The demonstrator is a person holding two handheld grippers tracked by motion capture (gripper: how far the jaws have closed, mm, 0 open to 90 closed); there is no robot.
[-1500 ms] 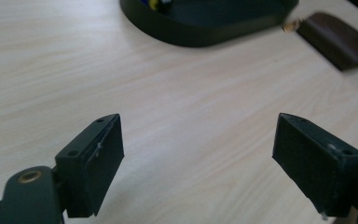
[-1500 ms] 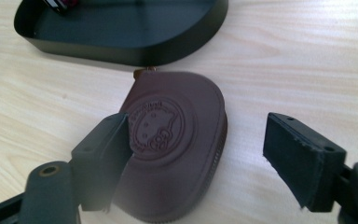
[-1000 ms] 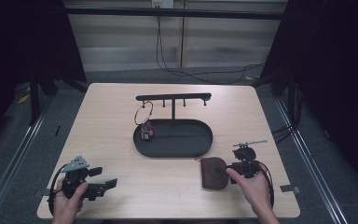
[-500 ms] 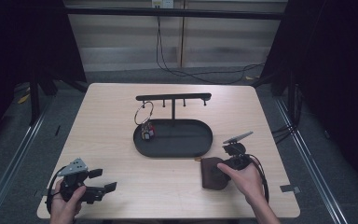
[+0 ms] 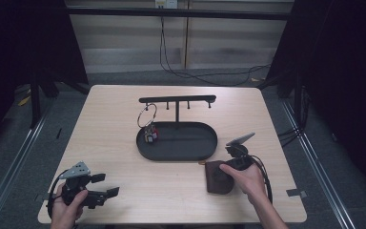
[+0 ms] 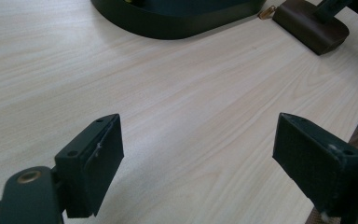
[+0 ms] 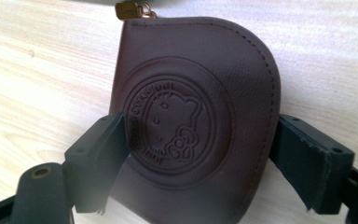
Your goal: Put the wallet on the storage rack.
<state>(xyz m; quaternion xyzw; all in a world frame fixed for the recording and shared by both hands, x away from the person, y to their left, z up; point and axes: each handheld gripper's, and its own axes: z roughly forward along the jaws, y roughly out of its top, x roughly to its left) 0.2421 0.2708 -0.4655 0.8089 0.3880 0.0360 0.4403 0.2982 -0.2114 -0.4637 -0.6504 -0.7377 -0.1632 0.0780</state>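
The brown leather pouch [image 7: 196, 121] lies flat on the worktop [image 5: 124, 143] at about 5 o'clock from the black tray [image 5: 177, 141]. The right tool [image 7: 193, 158] straddles it, jaws spread on either flank, not yet pinching. Closing could buckle the soft pouch or slide it. The left tool [image 6: 198, 158] rests spread at 7 o'clock.

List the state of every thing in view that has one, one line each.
Brown leather pouch: flat on the table, zipped shut, between the right gripper's fingers.
Key ring: hanging from the rack's peg, keys over the tray.
Black oval tray: on the table.
Left gripper: open, over bare table.
Right gripper: open, straddling the pouch.
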